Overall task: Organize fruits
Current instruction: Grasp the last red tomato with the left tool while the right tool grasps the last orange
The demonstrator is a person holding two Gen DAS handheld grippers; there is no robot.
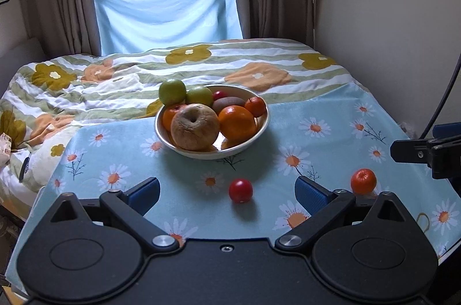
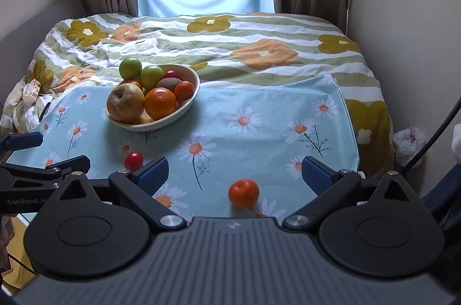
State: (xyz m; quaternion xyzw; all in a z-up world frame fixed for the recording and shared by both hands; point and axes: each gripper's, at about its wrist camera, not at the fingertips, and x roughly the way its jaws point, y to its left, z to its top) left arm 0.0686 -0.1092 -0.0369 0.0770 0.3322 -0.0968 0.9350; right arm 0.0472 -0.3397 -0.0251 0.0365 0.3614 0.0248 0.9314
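Note:
A white bowl [image 1: 260, 132] on the daisy cloth holds several fruits: a big tan apple [image 1: 194, 128], oranges, green apples, a kiwi. It also shows in the right wrist view [image 2: 178, 116]. A small red fruit [image 1: 241, 190] lies loose on the cloth, between the open fingers of my left gripper [image 1: 227, 191]; it also shows in the right wrist view [image 2: 133, 160]. A small orange mandarin [image 2: 243, 192] lies between the open fingers of my right gripper [image 2: 234, 175]; it also shows in the left wrist view [image 1: 363, 180]. Both grippers are empty.
The light blue daisy cloth [image 1: 317, 115] covers the near part of a bed with a flowered duvet [image 1: 230, 66]. A wall runs along the right [image 2: 403, 17]. Curtains and a window stand behind. A plastic bag [image 2: 409, 140] lies beside the bed.

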